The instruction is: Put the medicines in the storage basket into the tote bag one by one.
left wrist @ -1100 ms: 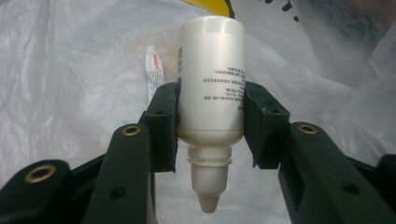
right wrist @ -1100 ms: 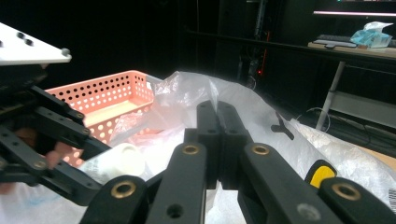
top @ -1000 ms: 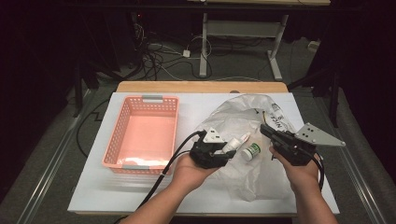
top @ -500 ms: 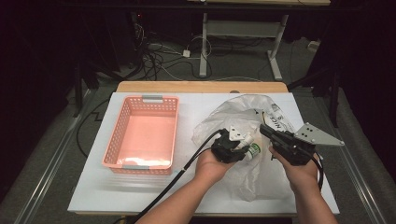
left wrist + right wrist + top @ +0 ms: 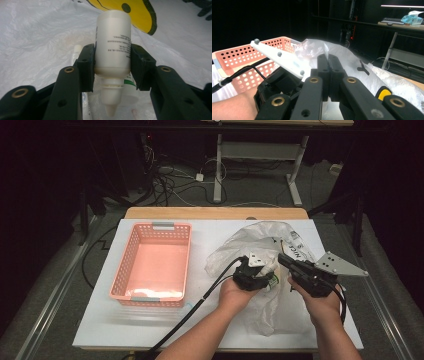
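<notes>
The left tool (image 5: 112,72) grips a white bottle (image 5: 113,45), one jaw on each side of its body, with the capped nozzle pointing back toward the hand. In the high view the left tool (image 5: 257,272) sits over the white plastic bag (image 5: 250,242), near its middle. Under the bottle, on the bag, lie a thin tube (image 5: 77,52) and a green-labelled item (image 5: 130,82); past it, the bag carries a yellow print (image 5: 135,12).

The right tool (image 5: 328,75) is closed, pinching a fold of the bag between its jaws. It is at the bag's right edge (image 5: 287,260).

A pink basket (image 5: 155,262) stands on the table (image 5: 110,320), well apart from the bag to its left.
</notes>
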`<action>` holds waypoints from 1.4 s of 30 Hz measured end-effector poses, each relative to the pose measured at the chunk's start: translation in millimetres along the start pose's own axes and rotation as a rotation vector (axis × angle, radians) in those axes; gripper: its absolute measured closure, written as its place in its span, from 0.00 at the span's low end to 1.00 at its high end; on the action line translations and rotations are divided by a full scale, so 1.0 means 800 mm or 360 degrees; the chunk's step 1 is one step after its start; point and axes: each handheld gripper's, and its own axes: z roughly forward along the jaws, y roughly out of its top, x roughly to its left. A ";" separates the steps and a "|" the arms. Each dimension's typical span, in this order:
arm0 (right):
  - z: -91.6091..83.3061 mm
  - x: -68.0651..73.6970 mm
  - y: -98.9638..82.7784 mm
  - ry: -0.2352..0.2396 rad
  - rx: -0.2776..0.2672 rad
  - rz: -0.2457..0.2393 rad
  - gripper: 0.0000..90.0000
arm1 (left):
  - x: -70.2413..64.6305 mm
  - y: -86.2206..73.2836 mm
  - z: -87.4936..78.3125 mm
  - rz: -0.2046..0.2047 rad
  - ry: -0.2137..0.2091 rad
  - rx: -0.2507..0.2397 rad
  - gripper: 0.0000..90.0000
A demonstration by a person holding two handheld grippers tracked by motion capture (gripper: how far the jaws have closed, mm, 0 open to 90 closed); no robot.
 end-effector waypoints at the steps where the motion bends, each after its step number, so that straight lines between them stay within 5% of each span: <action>1: 0.000 0.000 0.000 0.0001 -0.0002 -0.0002 1.00 | 0.001 0.000 0.000 -0.0009 -0.0005 -0.0011 0.60; 7: 0.000 -0.001 -0.001 -0.0003 -0.0004 0.0008 1.00 | -0.002 0.006 -0.013 0.0035 -0.0022 -0.0041 0.46; 11: -0.001 -0.003 -0.001 -0.0007 -0.0001 0.0013 1.00 | -0.009 0.002 -0.029 0.0046 -0.0107 -0.0001 0.36; 15: -0.002 -0.003 -0.001 -0.0007 -0.0006 0.0017 1.00 | -0.011 -0.012 -0.053 0.0038 -0.0148 -0.0007 0.25; 20: -0.002 -0.003 -0.001 -0.0006 -0.0003 0.0015 1.00 | -0.011 -0.039 -0.083 0.0043 -0.0120 -0.0011 0.14; 23: -0.001 -0.002 -0.002 -0.0007 -0.0002 0.0021 1.00 | -0.008 -0.058 -0.093 0.0030 -0.0125 0.0055 0.00; 29: 0.000 -0.002 -0.003 -0.0012 0.0007 0.0019 1.00 | -0.006 -0.093 -0.105 0.0121 -0.0064 0.0222 0.00; 32: 0.000 -0.002 -0.003 -0.0011 0.0013 0.0012 1.00 | -0.005 -0.106 -0.107 0.0177 0.0019 0.0302 0.00; 39: 0.001 -0.004 -0.006 -0.0026 0.0025 0.0021 1.00 | 0.002 -0.115 -0.094 0.0083 0.0102 0.0447 0.02; 42: 0.002 -0.004 -0.007 -0.0029 0.0031 0.0020 1.00 | -0.001 -0.113 -0.090 0.0096 0.0135 0.0446 0.06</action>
